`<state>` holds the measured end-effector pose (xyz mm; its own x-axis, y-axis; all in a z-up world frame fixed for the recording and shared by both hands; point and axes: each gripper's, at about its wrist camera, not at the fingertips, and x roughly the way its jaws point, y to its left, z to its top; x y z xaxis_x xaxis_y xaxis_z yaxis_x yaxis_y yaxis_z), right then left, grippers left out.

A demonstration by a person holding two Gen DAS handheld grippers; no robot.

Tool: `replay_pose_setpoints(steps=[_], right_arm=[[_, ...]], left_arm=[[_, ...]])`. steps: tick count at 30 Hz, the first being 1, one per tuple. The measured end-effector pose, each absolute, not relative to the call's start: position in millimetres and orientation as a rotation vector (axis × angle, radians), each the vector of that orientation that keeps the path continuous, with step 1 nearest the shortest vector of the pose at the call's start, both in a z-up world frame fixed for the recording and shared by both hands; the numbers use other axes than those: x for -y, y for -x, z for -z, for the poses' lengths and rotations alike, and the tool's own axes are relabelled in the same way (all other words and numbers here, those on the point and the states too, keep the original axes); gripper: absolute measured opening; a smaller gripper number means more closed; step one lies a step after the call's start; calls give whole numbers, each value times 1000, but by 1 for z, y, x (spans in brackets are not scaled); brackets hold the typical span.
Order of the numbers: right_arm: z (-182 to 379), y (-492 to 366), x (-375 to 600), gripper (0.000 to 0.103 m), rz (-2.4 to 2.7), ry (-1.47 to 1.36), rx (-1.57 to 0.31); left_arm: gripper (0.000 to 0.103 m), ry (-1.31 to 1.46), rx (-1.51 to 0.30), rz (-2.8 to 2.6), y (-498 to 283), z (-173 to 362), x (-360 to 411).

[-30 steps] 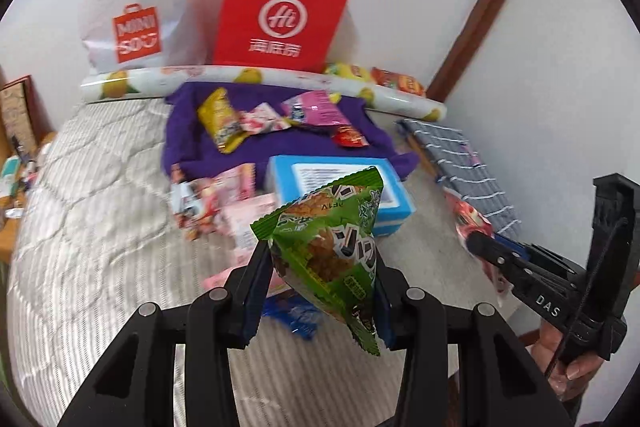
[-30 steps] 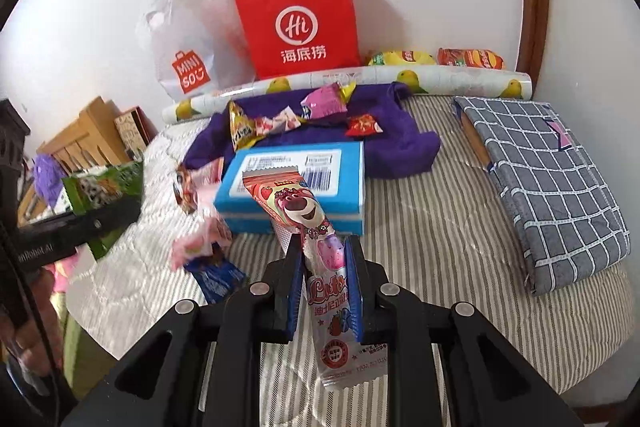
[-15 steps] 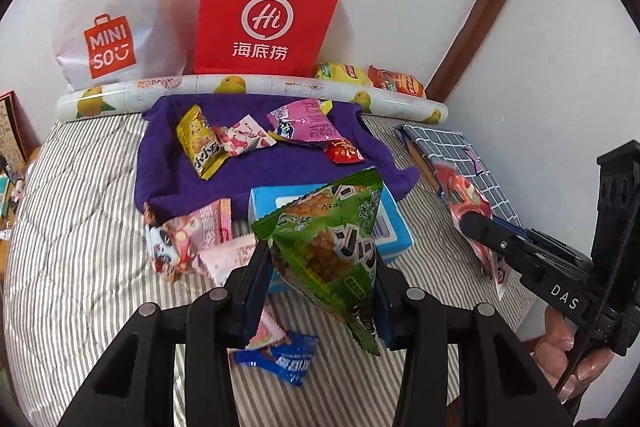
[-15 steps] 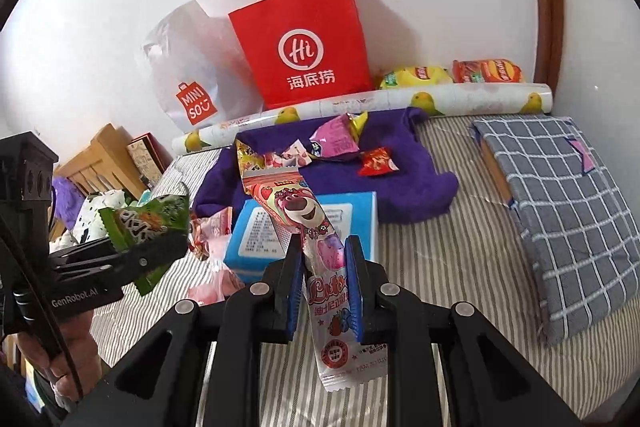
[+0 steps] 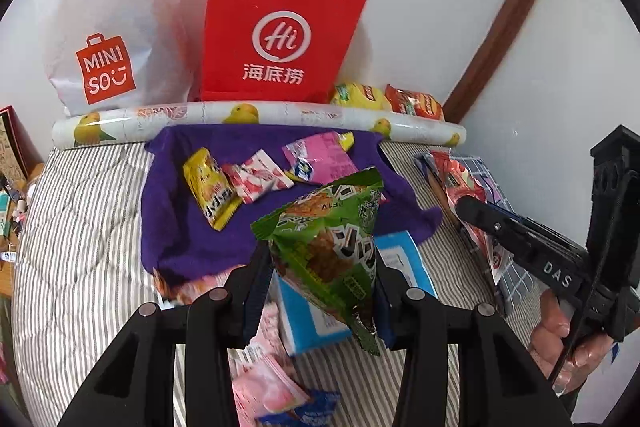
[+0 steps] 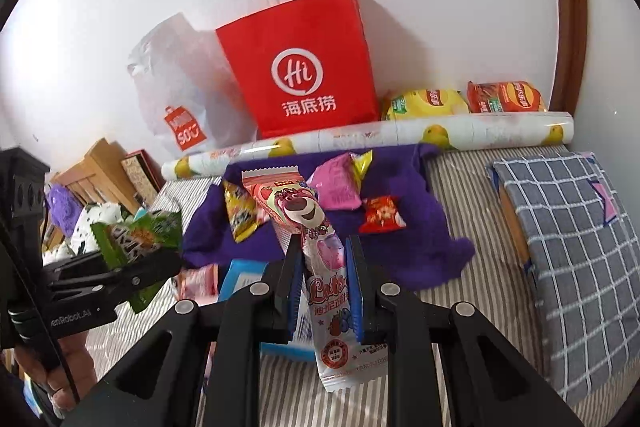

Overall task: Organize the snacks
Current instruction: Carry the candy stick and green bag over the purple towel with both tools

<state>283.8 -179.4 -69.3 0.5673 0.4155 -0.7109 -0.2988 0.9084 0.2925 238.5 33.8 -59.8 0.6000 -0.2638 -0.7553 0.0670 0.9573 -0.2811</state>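
Note:
My left gripper [image 5: 320, 267] is shut on a green snack packet [image 5: 332, 239], held above the bed. My right gripper [image 6: 324, 259] is shut on a long pink bear-print wrapper [image 6: 316, 247]. Each gripper shows in the other's view: the right one [image 5: 476, 211] at the right edge, the left one [image 6: 160, 259] at the left edge. Ahead, a purple cloth [image 5: 180, 223] carries a yellow packet [image 5: 210, 187], a pink-white candy [image 5: 256, 179], a pink packet [image 5: 320, 163] and a small red packet [image 6: 382, 215]. A red paper bag [image 5: 280, 31] stands behind it by the wall.
A white Miniso plastic bag [image 5: 108, 27] leans left of the red bag. A rolled printed sheet [image 5: 260, 115] lies along the wall, with yellow and red chip bags [image 6: 464, 103] behind it. A blue box [image 5: 404, 259] and loose pink snacks [image 5: 268, 383] lie under my grippers. A checked cushion [image 6: 576, 247] lies right.
Both grippers have moved forward over the bed toward the purple cloth and the red bag, which now look larger. Each keeps its packet; the blue box has slid under the fingers.

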Motion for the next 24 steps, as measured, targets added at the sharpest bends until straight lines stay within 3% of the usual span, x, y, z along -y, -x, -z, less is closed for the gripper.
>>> replay_pose_setpoints(steps=[24], right_arm=[[135,-403,159,20,-378,-158,-901]], left_arm=[[42,346,-963,117,-324,115,-92]])
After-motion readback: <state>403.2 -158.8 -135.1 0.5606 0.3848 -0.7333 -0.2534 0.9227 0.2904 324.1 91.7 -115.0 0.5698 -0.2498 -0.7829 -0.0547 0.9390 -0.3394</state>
